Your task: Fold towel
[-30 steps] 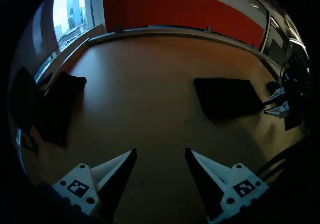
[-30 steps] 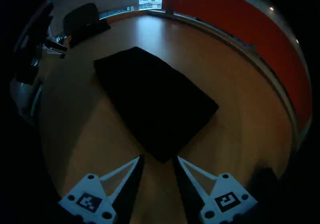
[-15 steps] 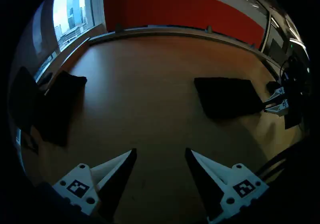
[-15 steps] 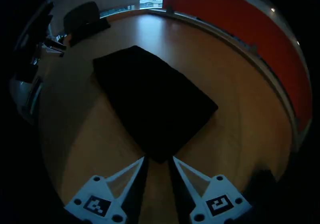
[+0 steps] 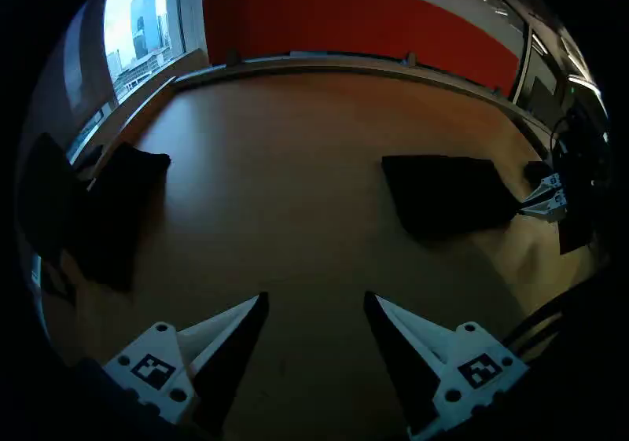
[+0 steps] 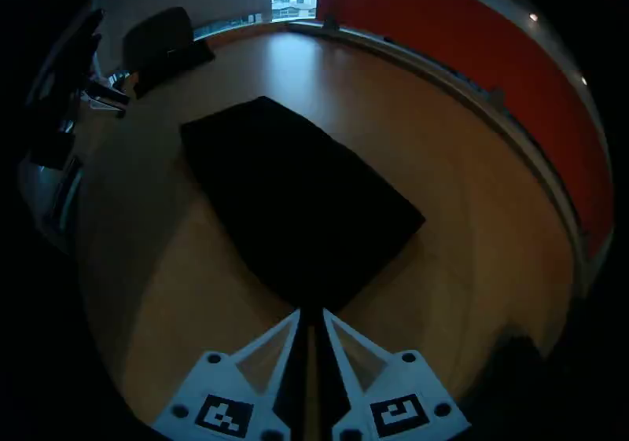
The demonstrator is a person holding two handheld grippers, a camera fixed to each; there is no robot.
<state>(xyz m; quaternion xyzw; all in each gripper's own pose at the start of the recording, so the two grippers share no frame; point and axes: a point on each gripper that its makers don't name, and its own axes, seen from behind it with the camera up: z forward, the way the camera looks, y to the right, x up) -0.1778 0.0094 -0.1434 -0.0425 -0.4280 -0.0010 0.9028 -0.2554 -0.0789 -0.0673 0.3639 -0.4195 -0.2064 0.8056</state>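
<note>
The R tongs [image 6: 313, 319] are seen drawn nearly together w/ the near corner of the towel [image 6: 299, 205] between the tips. It is judged to be clamped there, though only a little cloth is taken. The L tongs [image 5: 314, 303] are held wide apart over bare bench [image 5: 299, 174], well away from the towel, w/ nothing between them. The towel (dark, flat, a thick rectangle, prob. folded once already) is laid mid-bench, slantwise to the R tongs.

The grip should be checked before any lift. All layers at the corner ought to be caught, else only the top one will be peeled. The corner is best raised low and carried across toward the far edge. A second corner should be taken by the L tongs so the fold line is kept straight.

Open wood is left on all sides. The rim [image 6: 472, 87] below the red panel [image 6: 487, 36] is well apart, and a dark shape [image 5: 118, 197] is set at the window end.
</note>
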